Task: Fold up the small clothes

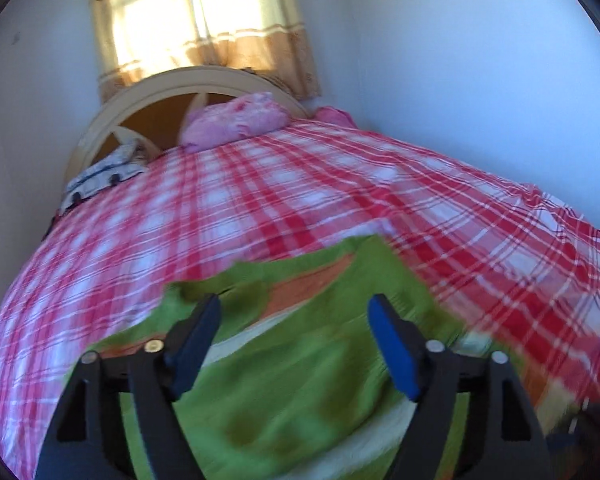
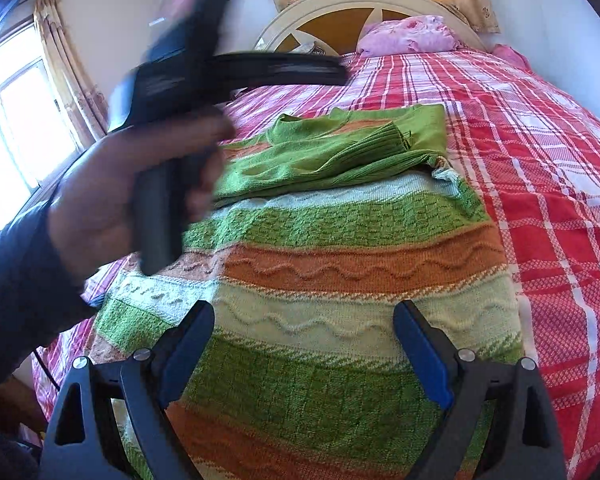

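On the red-and-white checked bedspread (image 2: 540,184) lies a knitted sweater (image 2: 340,264) striped green, orange and cream, its green sleeve (image 2: 364,148) folded across the upper part. Above it, the left gripper (image 1: 294,312) and right gripper (image 2: 304,320) both hang spread wide, holding nothing. Across the right wrist view, the person's left hand (image 2: 112,200) on its blurred tool hides the sweater's left edge; a pink pillow (image 2: 408,36) leans against the headboard (image 2: 340,0).

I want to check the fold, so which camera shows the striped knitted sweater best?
The right wrist view: the sweater lies sharp there, stripes clear, green sleeve folded across its top on the bed. The left wrist view shows only a blurred green part.
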{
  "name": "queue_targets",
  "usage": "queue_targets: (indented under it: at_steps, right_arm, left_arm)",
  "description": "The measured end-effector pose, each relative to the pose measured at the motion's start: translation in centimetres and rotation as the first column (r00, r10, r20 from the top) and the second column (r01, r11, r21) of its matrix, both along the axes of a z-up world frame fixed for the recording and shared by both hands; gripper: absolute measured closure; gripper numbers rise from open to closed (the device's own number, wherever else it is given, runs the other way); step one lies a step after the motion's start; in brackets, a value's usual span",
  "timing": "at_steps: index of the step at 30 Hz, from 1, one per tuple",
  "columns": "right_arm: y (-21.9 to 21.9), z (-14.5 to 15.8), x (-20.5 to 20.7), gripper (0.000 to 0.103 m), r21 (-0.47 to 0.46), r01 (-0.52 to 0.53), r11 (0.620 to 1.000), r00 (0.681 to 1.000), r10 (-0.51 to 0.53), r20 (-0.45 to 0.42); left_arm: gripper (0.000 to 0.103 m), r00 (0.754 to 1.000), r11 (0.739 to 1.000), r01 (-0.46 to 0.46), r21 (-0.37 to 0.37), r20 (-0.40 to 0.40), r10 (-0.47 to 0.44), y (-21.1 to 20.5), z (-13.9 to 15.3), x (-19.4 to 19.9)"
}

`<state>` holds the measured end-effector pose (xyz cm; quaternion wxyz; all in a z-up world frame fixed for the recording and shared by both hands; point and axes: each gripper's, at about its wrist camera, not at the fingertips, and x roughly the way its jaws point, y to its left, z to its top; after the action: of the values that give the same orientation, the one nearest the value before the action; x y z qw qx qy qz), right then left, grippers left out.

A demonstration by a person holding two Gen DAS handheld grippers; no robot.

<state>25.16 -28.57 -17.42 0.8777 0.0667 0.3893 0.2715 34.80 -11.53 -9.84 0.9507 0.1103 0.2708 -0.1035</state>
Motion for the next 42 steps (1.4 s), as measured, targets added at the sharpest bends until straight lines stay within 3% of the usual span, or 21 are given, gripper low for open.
queue_targets:
  at_steps: [4,7,9,11,15,19,20,22,25,30,32,34,35,37,42]
  right_arm:
    - [-0.2,-0.1,0.0,0.012,0.019,0.001,1.000,1.000,-0.001,-0.004]
    - [-0.6,0.0,0.0,0.012,0.037,0.008,0.999,1.000,-0.008,-0.011]
    - [-0.6,0.2,0.2,0.012,0.032,0.014,0.999,1.000,-0.013,-0.019]
    - [-0.8,0.9,0.5,0.012,0.034,0.013,0.999,0.999,-0.011,-0.047]
    - [-1.8,3.9,2.4,0.018,0.081,0.040,0.996,0.998,-0.036,-0.057]
    - [-1.1,6.3,4.8,0.023,0.019,0.074,0.997,0.997,-0.074,-0.017]
    - [-0.6,6.5,5.7,0.023,-0.001,0.076,0.997,0.997,-0.076,-0.021]
    - [-0.1,6.5,7.4,0.034,-0.025,0.094,0.995,0.995,-0.095,-0.029]
    - [0.1,6.0,10.2,0.037,-0.053,0.144,0.988,0.988,-0.146,-0.045]
    - [1.4,4.3,14.6,0.040,-0.094,0.168,0.981,0.981,-0.176,-0.085]
    - [2.5,2.9,16.1,0.050,-0.152,0.166,0.974,0.978,-0.183,-0.102]
    - [2.8,1.3,17.1,0.081,-0.177,0.168,0.970,0.972,-0.193,-0.136]
    - [2.8,1.0,17.0,0.089,-0.190,0.173,0.966,0.971,-0.200,-0.129]
    - [2.7,1.2,16.5,0.097,-0.194,0.180,0.964,0.976,-0.200,-0.089]
    - [1.9,4.5,14.6,0.098,-0.205,0.210,0.956,0.978,-0.203,0.058]
  left_arm:
    - [0.009,0.993,0.992,-0.118,0.053,0.028,0.116,6.3,-1.0,-3.3]
    - [0.009,0.971,0.962,-0.239,0.133,0.011,0.239,10.6,-3.1,-4.8]
    - [0.009,0.941,0.929,-0.326,0.174,-0.035,0.337,13.7,-4.9,-5.2]
    - [0.009,0.921,0.922,-0.362,0.140,-0.102,0.377,16.4,-6.0,-5.5]
    - [0.008,0.909,0.924,-0.381,0.032,-0.172,0.381,18.4,-6.9,-5.6]
    - [0.009,0.901,0.921,-0.388,0.033,-0.195,0.386,17.8,-8.1,-3.9]
    - [0.009,0.896,0.917,-0.398,0.030,-0.200,0.396,18.1,-8.3,-3.5]
    - [0.008,0.886,0.908,-0.419,0.008,-0.217,0.410,18.8,-8.3,-3.1]
    - [0.005,0.863,0.885,-0.466,0.000,-0.220,0.455,20.4,-8.8,-2.4]
    - [0.001,0.849,0.875,-0.482,-0.046,-0.272,0.454,21.3,-9.7,-2.4]
    - [0.001,0.850,0.876,-0.481,-0.030,-0.262,0.457,20.9,-9.8,-2.5]
    - [0.000,0.850,0.877,-0.480,-0.025,-0.262,0.458,20.9,-9.8,-2.5]
    - [0.000,0.849,0.877,-0.480,-0.028,-0.267,0.456,20.9,-9.9,-2.4]
    - [0.000,0.846,0.874,-0.484,-0.039,-0.276,0.456,21.3,-10.0,-2.3]
    - [0.000,0.841,0.874,-0.484,-0.051,-0.302,0.448,21.6,-10.3,-2.1]
